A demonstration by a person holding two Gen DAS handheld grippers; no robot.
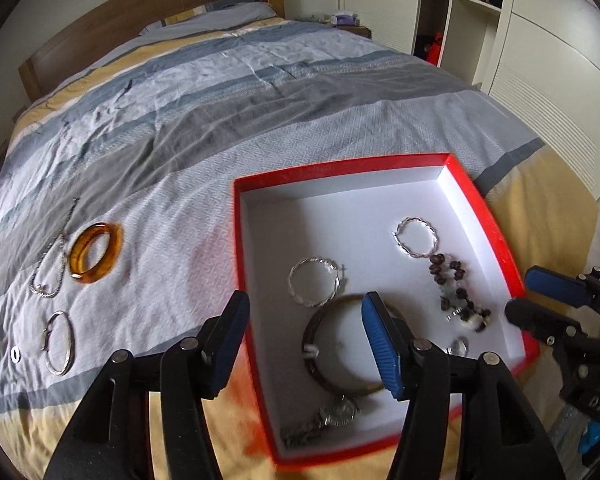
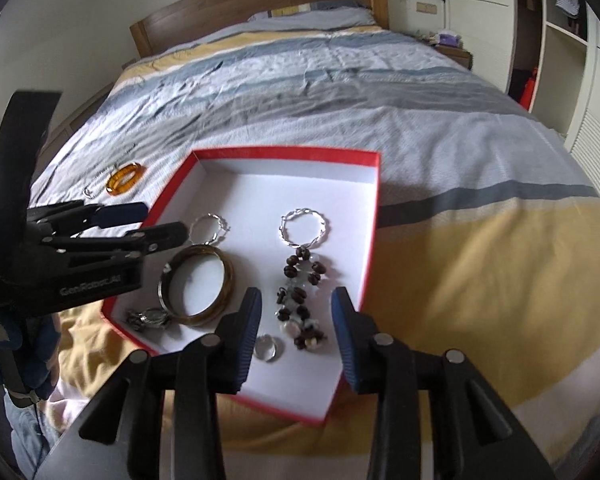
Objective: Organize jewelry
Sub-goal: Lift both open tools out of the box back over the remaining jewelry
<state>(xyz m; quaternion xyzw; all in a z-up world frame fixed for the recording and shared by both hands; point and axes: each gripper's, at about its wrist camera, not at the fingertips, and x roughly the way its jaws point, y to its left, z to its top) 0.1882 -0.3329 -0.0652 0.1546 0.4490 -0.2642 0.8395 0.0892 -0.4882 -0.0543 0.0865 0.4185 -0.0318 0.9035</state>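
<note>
A red box with a white inside lies on the bed. In it are two silver hoops, a brown bangle, a dark bead bracelet, a watch and a small ring. On the cover to the left lie an amber bangle, a thin chain and a silver bangle. My left gripper is open over the box's left rim. My right gripper is open over the beads.
The striped bed cover stretches back to a wooden headboard. White wardrobes stand at the right. A small white ring lies at the far left of the cover.
</note>
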